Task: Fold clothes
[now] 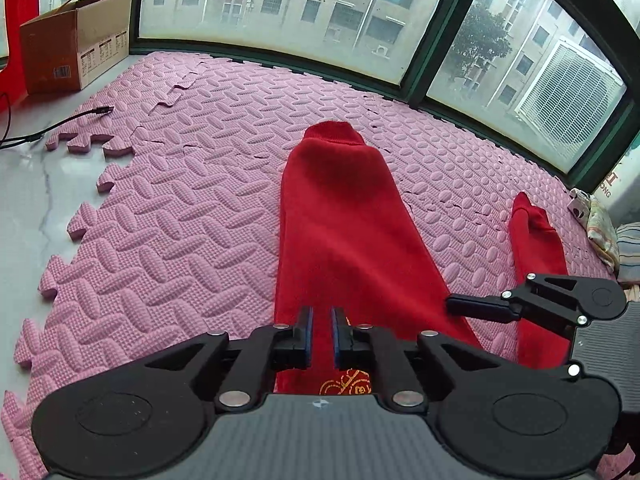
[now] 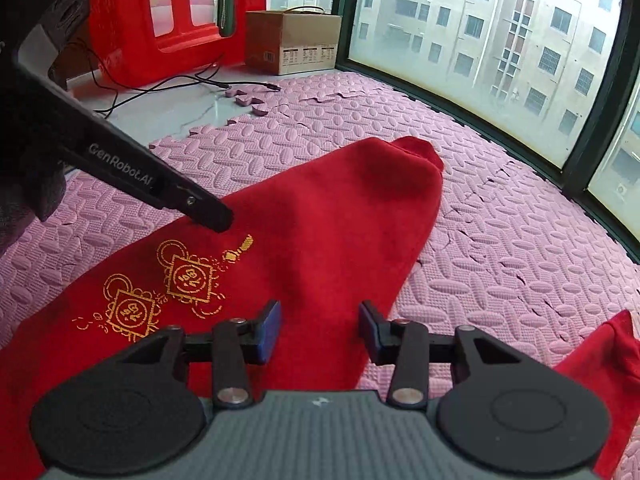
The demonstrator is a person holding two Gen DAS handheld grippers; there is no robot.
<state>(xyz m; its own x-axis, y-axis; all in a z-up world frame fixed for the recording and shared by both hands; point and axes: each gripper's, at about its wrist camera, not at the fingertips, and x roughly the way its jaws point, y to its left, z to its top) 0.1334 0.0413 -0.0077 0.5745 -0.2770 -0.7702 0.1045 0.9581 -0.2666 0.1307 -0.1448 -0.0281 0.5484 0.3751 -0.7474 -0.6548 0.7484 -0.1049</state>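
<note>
A red knit garment [image 1: 344,220] with gold embroidery [image 2: 160,292] lies spread on the pink foam mat [image 1: 180,200]; it also shows in the right wrist view [image 2: 320,216]. One sleeve stretches away toward the window, its cuff [image 1: 332,132] at the far end. A second red sleeve [image 1: 536,240] lies to the right. My left gripper [image 1: 322,330] hovers low over the garment, jaws a narrow gap apart with red cloth between them. My right gripper [image 2: 320,324] is open and empty just above the cloth. The left gripper's finger [image 2: 208,212] reaches in from the left.
A cardboard box [image 1: 76,44] stands at the back left by the window [image 1: 320,8]. A red plastic stool [image 2: 160,20] and black cables [image 2: 160,84] are on the marble floor [image 1: 28,184]. Folded fabric [image 1: 604,232] lies at the right edge.
</note>
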